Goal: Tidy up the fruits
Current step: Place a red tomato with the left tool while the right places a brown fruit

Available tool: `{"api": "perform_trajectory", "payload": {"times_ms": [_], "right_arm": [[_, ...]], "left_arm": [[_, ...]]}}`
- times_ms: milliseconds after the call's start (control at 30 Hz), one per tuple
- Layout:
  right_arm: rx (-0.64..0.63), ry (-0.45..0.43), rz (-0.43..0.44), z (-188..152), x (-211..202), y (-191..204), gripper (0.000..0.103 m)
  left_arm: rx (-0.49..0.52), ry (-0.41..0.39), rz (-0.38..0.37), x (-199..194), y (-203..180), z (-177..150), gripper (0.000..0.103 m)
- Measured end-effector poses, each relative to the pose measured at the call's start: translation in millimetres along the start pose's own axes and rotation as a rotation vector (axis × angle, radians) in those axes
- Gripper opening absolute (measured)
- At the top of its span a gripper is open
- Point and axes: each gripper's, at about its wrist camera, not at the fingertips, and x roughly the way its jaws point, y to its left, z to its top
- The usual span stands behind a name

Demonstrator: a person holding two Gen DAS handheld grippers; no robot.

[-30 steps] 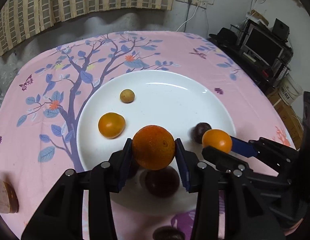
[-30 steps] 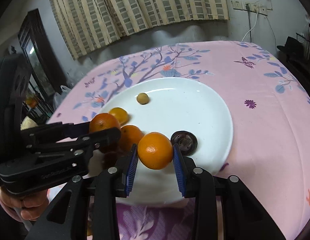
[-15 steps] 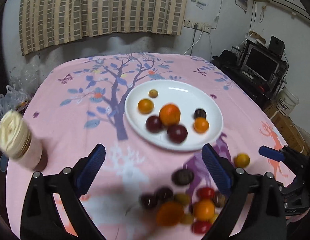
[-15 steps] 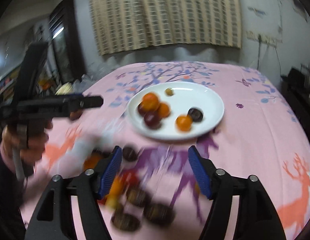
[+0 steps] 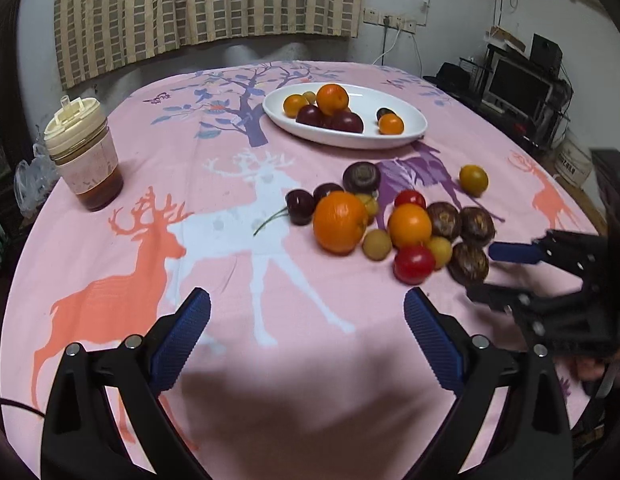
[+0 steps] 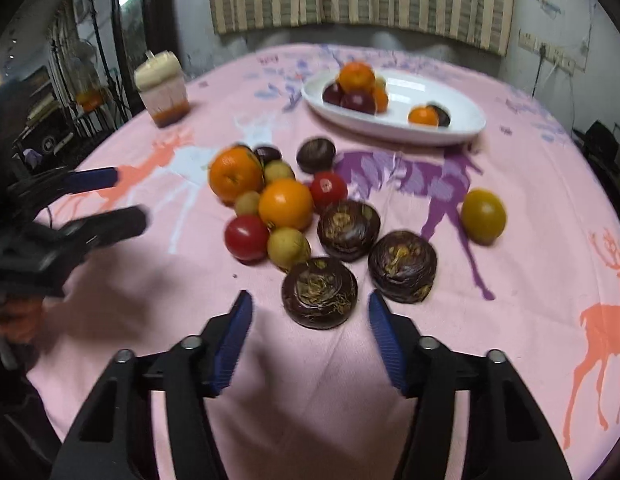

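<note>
We see a dark brown, ridged round fruit [image 6: 319, 293], perhaps a water chestnut, just beyond our spread, empty right gripper [image 6: 310, 322], left gripper [image 5: 306, 322] likewise spread wide

In the right wrist view the left gripper [image 6: 110, 196] was smeared by motion, and the hand [image 6: 14, 316] behind it was an orange blur cut by the left edge. The fruit on the plate [image 6: 461, 120] was soft too. In the left wrist view a small yellowish fruit [image 5: 308, 97] lay half hidden behind the orange [image 5: 332, 99], and the right gripper [image 5: 497, 270] ran off the right edge.
</note>
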Motion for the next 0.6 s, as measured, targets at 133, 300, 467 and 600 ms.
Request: {"api": "perform_trajectory", "payload": {"times_ms": [133,300,467,600], "right_arm": [[-0.006,0.049,-0.031,6,17,-3,0.052],[0.007,0.031,-0.022,4,13,-2,0.043],[0.091,-0.047,-0.001,-7,-9,-11,0.043],[0.114,-0.065,0.013,-16,-17,-16,0.043]], "left_arm": [[0.001,-0.013,-0.008,-8,0,-4,0.095],[0.015,-0.006,-0.023,-5,-6,-3,0.095],[0.083,0.026,-0.095,13,-35,5,0.073],[0.142,0.062,-0.117,31,-55,11,0.056]]}}
